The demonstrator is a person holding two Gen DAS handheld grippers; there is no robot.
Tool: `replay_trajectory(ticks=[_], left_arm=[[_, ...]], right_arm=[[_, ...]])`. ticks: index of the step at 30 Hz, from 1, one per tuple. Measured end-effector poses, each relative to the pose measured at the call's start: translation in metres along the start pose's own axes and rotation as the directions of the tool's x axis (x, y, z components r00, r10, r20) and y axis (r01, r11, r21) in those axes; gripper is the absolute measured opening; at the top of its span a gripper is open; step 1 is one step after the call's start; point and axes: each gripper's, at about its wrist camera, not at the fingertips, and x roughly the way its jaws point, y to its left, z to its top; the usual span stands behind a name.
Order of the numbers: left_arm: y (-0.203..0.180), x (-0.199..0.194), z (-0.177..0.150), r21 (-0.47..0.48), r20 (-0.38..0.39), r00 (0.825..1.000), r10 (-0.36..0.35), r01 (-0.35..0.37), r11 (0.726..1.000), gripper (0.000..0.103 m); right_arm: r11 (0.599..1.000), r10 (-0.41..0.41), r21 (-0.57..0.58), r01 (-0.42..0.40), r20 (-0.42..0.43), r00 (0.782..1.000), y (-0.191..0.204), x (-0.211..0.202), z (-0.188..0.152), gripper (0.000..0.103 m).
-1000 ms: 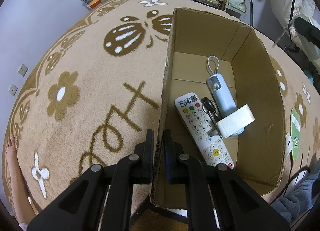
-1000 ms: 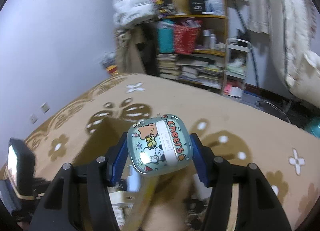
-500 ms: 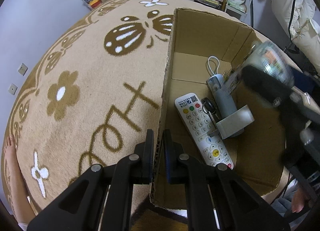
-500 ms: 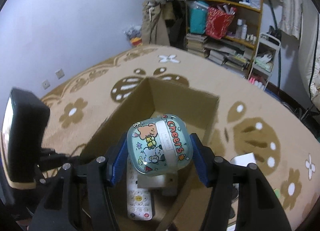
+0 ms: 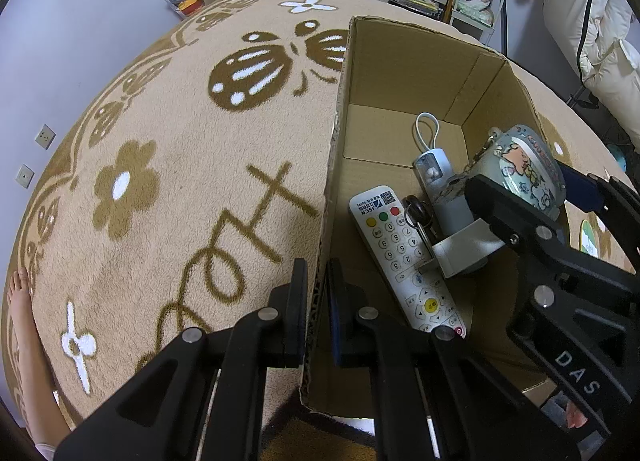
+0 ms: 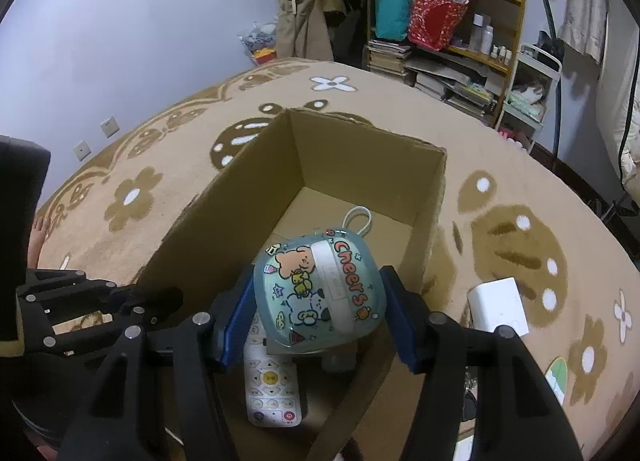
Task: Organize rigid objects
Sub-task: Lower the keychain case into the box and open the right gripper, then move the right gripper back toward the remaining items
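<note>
While the left gripper (image 5: 317, 293) pinches the cardboard box (image 5: 400, 73) wall, the right gripper (image 6: 320, 301) clamps the cartoon-printed case (image 6: 320, 289), with the remote control (image 6: 272, 389) just below its jaws.

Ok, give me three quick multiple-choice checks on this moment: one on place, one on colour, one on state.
1. Where is the remote control?
A. on the carpet
B. inside the cardboard box
C. on the shelf

2. What colour is the cartoon case mostly?
A. red
B. black
C. pale teal

3. What is the left gripper doing?
A. clamping the box's side wall
B. holding the remote
C. hanging open in the air

Key: 1 B, the remote lies on the box floor. 2 C, teal shell with "Cheers" lettering, held in the right gripper. 3 A, its jaws sit on either side of the cardboard edge.
</note>
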Motion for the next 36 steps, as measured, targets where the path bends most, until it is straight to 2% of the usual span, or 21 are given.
replay_trajectory(ticks=[6, 12, 14, 16, 20, 22, 36], left_arm=[[0.000, 0.000, 0.000, 0.000, 0.000, 1.000, 0.000, 0.000, 1.000, 0.009], [0.000, 0.000, 0.000, 0.003, 0.001, 1.000, 0.008, -0.008, 1.000, 0.009], [0.000, 0.000, -0.001, 0.001, 0.000, 1.000, 0.005, -0.005, 1.000, 0.009], [-0.001, 0.000, 0.000, 0.000, -0.001, 1.000, 0.005, -0.005, 1.000, 0.009], [-0.002, -0.001, 0.000, 0.003, 0.000, 1.000, 0.009, -0.009, 1.000, 0.009], [-0.002, -0.001, 0.000, 0.003, 0.000, 1.000, 0.013, -0.013, 1.000, 0.009], [0.001, 0.000, 0.000, -0.001, -0.004, 1.000, 0.001, -0.001, 1.000, 0.009]], right_arm=[[1.000, 0.018, 0.019, -0.018, -0.005, 1.000, -0.003, -0.003, 0.000, 0.064], [1.000, -0.006, 0.022, 0.005, 0.026, 1.000, -0.003, -0.014, 0.003, 0.065], [0.999, -0.018, 0.031, 0.017, 0.035, 0.999, -0.005, -0.020, 0.003, 0.069], [0.998, -0.034, 0.051, 0.031, 0.053, 0.998, -0.012, -0.026, 0.003, 0.080], [0.992, -0.067, 0.108, 0.059, 0.075, 0.995, -0.028, -0.038, 0.002, 0.089], [0.988, -0.083, 0.138, 0.073, 0.068, 0.994, -0.038, -0.042, -0.001, 0.097], [0.953, -0.221, 0.228, 0.201, 0.064, 0.973, -0.089, -0.060, -0.018, 0.103]])
